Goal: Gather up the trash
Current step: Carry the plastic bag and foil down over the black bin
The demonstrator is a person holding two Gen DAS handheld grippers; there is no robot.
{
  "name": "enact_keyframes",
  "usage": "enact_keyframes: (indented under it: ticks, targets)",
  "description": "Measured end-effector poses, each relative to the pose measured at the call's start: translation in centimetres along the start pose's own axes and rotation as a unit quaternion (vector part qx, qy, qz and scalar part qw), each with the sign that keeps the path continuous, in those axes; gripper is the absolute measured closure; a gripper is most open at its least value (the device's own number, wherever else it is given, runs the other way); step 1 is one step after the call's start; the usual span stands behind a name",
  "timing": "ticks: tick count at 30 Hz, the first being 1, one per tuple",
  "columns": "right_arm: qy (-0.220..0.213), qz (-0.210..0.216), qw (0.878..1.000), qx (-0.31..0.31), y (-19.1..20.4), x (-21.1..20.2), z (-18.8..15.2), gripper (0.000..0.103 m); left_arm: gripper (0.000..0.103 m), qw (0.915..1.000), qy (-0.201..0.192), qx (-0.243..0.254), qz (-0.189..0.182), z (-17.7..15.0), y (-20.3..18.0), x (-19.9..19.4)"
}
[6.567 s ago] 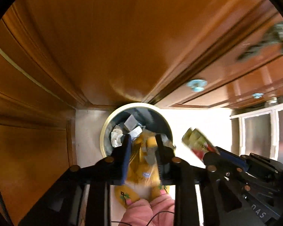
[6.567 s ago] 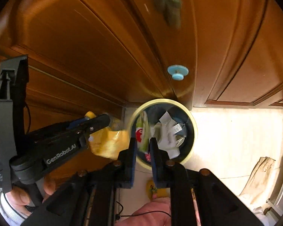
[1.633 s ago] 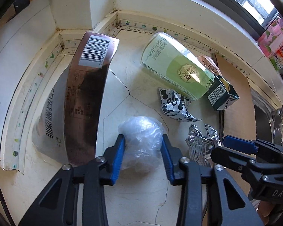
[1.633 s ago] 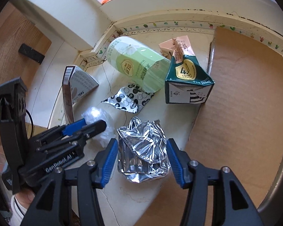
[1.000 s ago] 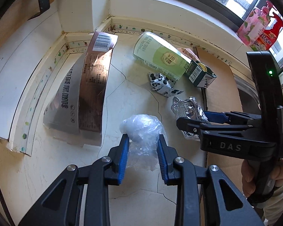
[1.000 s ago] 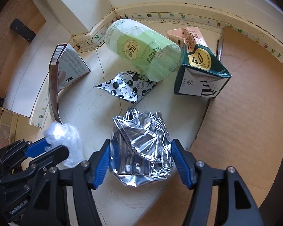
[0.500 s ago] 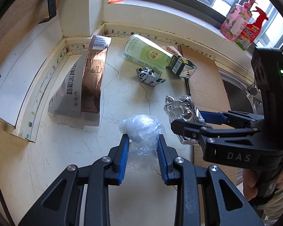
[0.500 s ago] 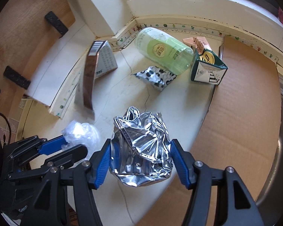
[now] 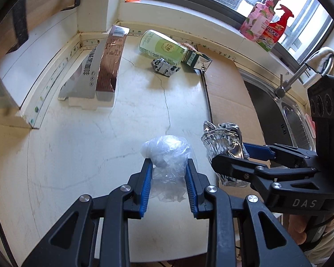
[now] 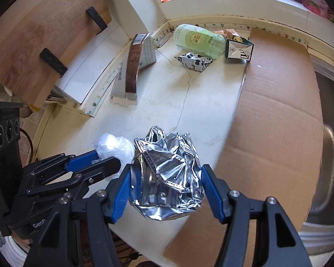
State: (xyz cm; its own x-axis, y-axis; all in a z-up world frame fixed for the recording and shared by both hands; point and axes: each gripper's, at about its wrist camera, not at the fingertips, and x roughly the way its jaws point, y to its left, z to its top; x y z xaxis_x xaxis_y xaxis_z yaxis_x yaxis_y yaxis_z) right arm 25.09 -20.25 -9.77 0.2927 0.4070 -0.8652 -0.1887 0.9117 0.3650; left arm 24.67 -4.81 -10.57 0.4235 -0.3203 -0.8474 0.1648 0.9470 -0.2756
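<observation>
My left gripper [image 9: 168,166] is shut on a crumpled clear plastic wad [image 9: 167,155], lifted off the white countertop [image 9: 89,146]. To its right, my right gripper [image 10: 165,175] is shut on a crumpled silver foil bag [image 10: 167,173], also raised above the counter's front edge. In the right wrist view the left gripper [image 10: 104,159] and the plastic wad [image 10: 113,146] show at the left. At the back of the counter lie a green bottle [image 9: 161,47], a dark green carton [image 9: 196,60], a black-and-white spotted wrapper [image 9: 165,67] and a flattened brown box [image 9: 98,73].
A flat sheet of cardboard [image 10: 276,111] covers the counter's right part, with a steel sink [image 9: 282,111] and tap [image 9: 300,73] beyond it. Pink and red spray bottles [image 9: 265,20] stand on the window sill. A wooden board [image 10: 33,33] leans at the left.
Both grippers have drawn back from the counter's rear corner toward its front edge and risen, carrying the plastic wad and the foil bag. The trash left at the back looks smaller and farther.
</observation>
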Motion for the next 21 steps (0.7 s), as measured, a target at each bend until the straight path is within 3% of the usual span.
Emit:
enact_keyframes:
  ticks: [9, 21]
  targets:
    - [-0.058, -0.007, 0.998, 0.000, 1.6, -2.4, -4.6, 0.042, 0.076, 0.9988, -0.032, 0.001, 0.035, -4.6, 0.0, -1.0]
    - [-0.123, -0.009, 0.992, -0.011, 4.8, -8.8, -8.8, 0.042, 0.076, 0.9978, -0.064, 0.014, 0.001, -6.9, -1.7, -6.3]
